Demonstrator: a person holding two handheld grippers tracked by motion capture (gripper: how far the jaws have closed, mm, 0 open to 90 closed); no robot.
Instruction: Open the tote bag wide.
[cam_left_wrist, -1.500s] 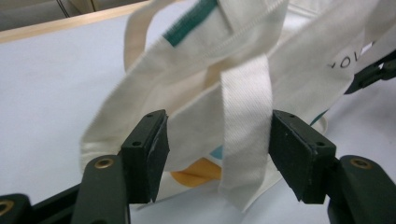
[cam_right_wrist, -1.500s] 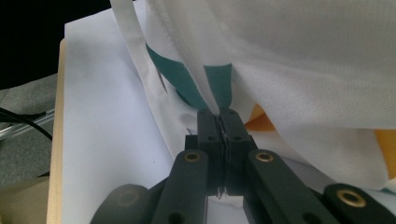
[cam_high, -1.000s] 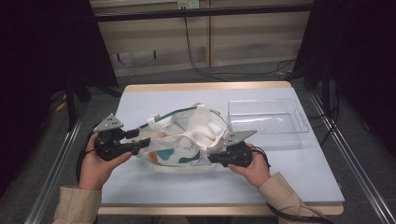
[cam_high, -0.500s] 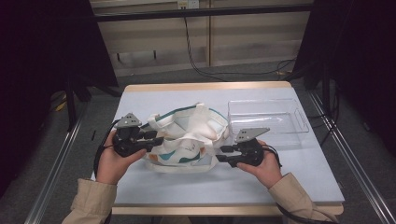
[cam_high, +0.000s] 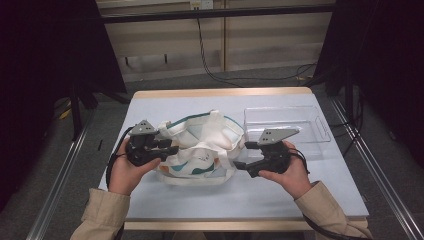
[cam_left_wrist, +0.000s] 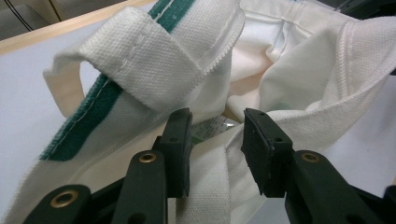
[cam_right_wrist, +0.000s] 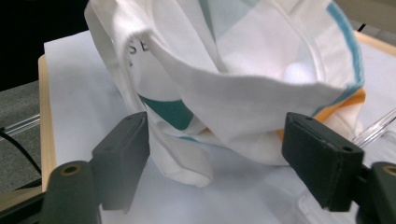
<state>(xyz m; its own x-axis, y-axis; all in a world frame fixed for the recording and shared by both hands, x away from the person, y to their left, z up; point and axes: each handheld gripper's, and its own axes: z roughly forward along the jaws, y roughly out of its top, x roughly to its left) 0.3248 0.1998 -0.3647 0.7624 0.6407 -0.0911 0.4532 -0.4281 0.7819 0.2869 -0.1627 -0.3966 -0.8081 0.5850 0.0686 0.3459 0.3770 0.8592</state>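
The left tongs (cam_left_wrist: 215, 140) stand partly closed with a strap of the cloth bag (cam_high: 200, 150) running up between the pads; a gap shows on each side of the strap, so whether they pinch it I cannot tell. The right tongs (cam_right_wrist: 217, 158) have just been opening and now stand wide apart, the bag's hanging fold in front of them and nothing clamped. The bag lies slumped in the middle of the bench (cam_high: 165, 102), nearer the front edge than the back; a clear plastic tray (cam_high: 285, 122) sits toward the back right corner. The cloth looks light, soft and floppy, likely to sag and fold wherever unsupported; the stitched rim and doubled straps seem the firmest hold, one on each side of the mouth.
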